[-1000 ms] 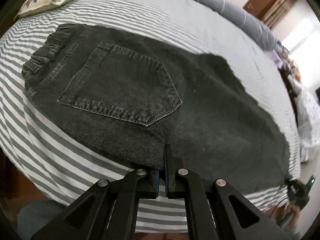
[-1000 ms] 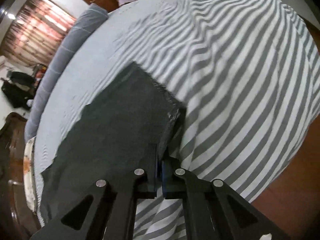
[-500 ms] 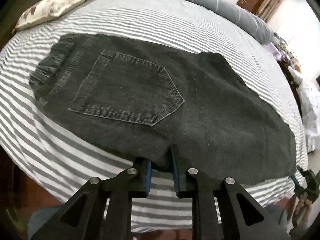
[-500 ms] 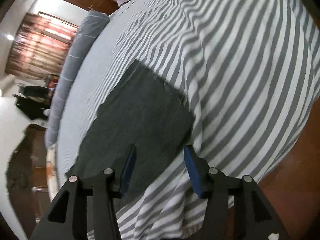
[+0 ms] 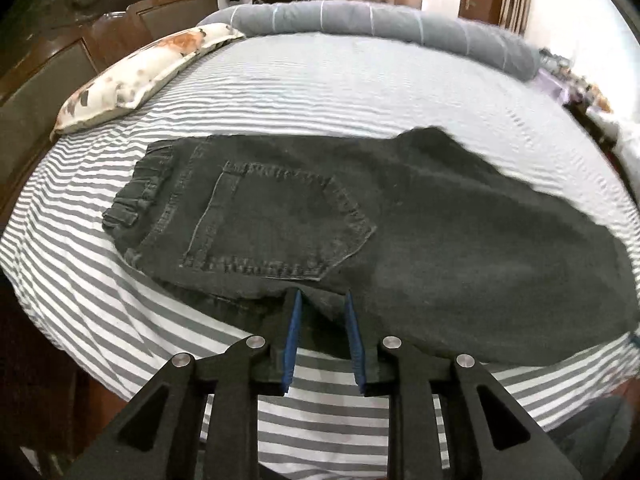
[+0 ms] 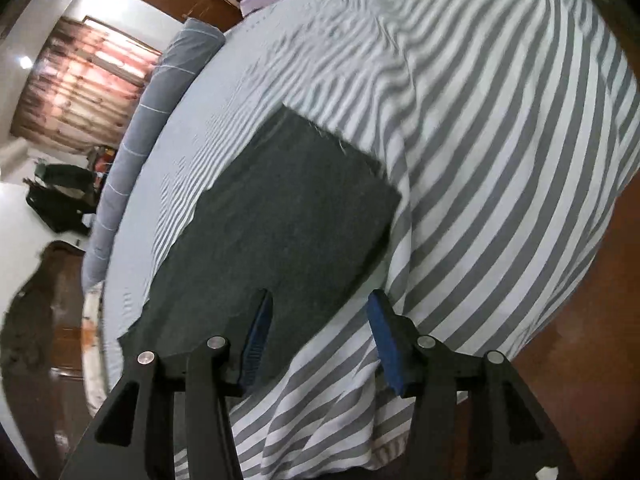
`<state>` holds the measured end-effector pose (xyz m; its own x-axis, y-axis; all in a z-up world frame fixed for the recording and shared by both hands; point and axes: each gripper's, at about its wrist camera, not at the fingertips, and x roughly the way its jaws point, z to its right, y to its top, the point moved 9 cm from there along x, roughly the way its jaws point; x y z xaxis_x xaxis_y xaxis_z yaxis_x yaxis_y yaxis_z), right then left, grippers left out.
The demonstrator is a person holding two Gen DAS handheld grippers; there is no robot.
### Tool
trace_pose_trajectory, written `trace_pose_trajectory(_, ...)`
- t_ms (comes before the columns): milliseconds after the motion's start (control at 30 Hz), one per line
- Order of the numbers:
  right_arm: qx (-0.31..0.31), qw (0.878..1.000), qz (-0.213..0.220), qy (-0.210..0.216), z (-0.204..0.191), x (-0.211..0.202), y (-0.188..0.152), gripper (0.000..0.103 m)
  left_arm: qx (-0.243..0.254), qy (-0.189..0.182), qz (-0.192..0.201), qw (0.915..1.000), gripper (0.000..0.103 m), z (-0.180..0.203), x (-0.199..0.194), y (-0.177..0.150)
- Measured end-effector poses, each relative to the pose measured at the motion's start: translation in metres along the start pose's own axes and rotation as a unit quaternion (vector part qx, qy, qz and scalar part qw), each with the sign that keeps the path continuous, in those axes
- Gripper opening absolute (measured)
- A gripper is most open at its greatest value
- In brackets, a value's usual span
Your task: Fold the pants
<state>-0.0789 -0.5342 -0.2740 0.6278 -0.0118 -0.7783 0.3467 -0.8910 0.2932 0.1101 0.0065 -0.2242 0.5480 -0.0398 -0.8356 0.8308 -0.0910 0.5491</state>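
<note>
While lying flat, pants (image 5: 400, 232) run waistband-left, hem-right.

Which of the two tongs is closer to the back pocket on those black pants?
Left. The left tongs sit at the pants' near edge just below the pocket; the right tongs are down at the leg's hem end.

Dark grey denim pants (image 5: 420, 240) lie flat on my striped bed, folded lengthwise, leg over leg. Back pocket faces up, light stitching visible. Gathered waistband toward my left, near patterned pillow. Leg end (image 6: 320, 184) with frayed hem toward my right, near bed edge.
</note>
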Motion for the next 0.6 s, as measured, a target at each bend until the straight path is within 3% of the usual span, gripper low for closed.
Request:
trace_pose_trajectory(67,-0.007,1.000,0.004,-0.006,-0.004,-0.003,0.004,0.048,-0.004,0.024,-0.030,0.9992,0.031,-0.011,0.011,-0.007)
trace_pose_trajectory(200,0.000,1.000,0.000,-0.009,-0.008,-0.001,0.008,0.048,-0.074,0.025,-0.080,0.9937,0.034,-0.039,0.028,-0.024)
trace_pose_trajectory(333,-0.003,1.000,-0.006,-0.006,-0.015,-0.002,0.003,0.049,-0.102,0.044,-0.059,0.9921,0.038,-0.062,0.017,-0.017)
trace_pose_trajectory(467,-0.007,1.000,-0.010,0.004,-0.028,-0.004,-0.001,0.049,-0.161,0.035,-0.038,0.9856,0.039,-0.086,0.007,-0.007)
trace_pose_trajectory(600,-0.026,0.999,-0.010,0.019,-0.049,-0.005,-0.003,0.056,-0.214,-0.024,-0.013,0.9765,0.039,-0.110,-0.006,0.009)
